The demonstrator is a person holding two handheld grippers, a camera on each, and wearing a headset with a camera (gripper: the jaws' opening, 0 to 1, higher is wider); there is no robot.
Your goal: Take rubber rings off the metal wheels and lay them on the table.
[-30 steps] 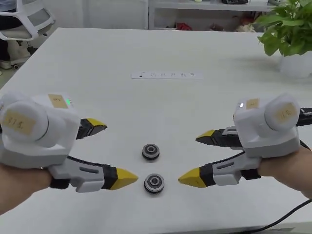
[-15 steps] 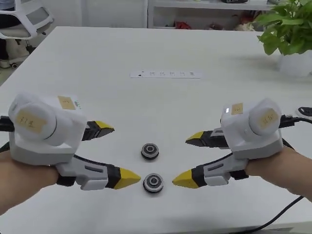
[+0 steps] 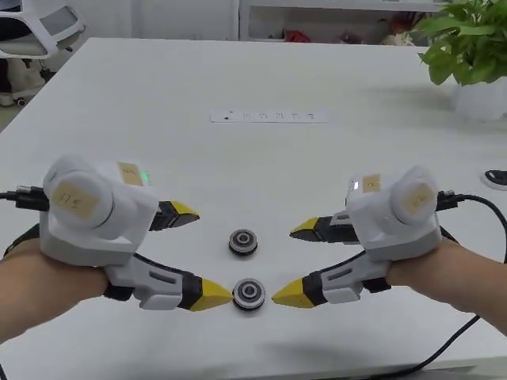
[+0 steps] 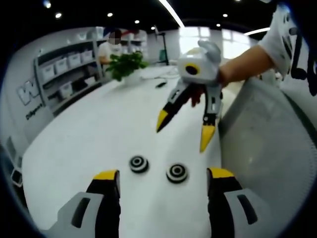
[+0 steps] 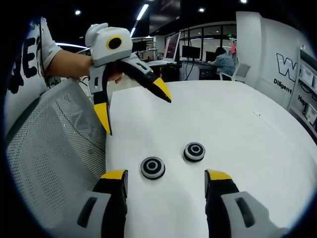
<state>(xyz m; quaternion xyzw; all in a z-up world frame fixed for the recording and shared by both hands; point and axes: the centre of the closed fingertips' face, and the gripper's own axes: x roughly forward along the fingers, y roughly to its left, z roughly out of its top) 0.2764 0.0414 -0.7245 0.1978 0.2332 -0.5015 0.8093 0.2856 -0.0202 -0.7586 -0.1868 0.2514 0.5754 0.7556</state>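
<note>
Left gripper [image 3: 210,253] and right gripper [image 3: 285,264], jaws apart, are held flanking the near wheel [image 3: 249,293]; broad table [image 3: 261,170] is seen beyond it.

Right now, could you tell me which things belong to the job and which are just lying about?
Job: near wheel, far wheel, both with rubber rings on; left gripper, right gripper, both open.
Lying about: power strip, potted plant, office chair.

The plant [image 3: 467,39] at the bench's [image 3: 333,166] far right corner is cut by the head view's top and right edges, its pot [image 3: 483,101] by the right one. A dark thing [image 3: 497,178] at the bench's right edge is half out of frame, its kind unclear. On the near wheel [image 3: 249,293] and far wheel [image 3: 243,243], ring [image 3: 238,294] and metal are too small to tell apart.
</note>
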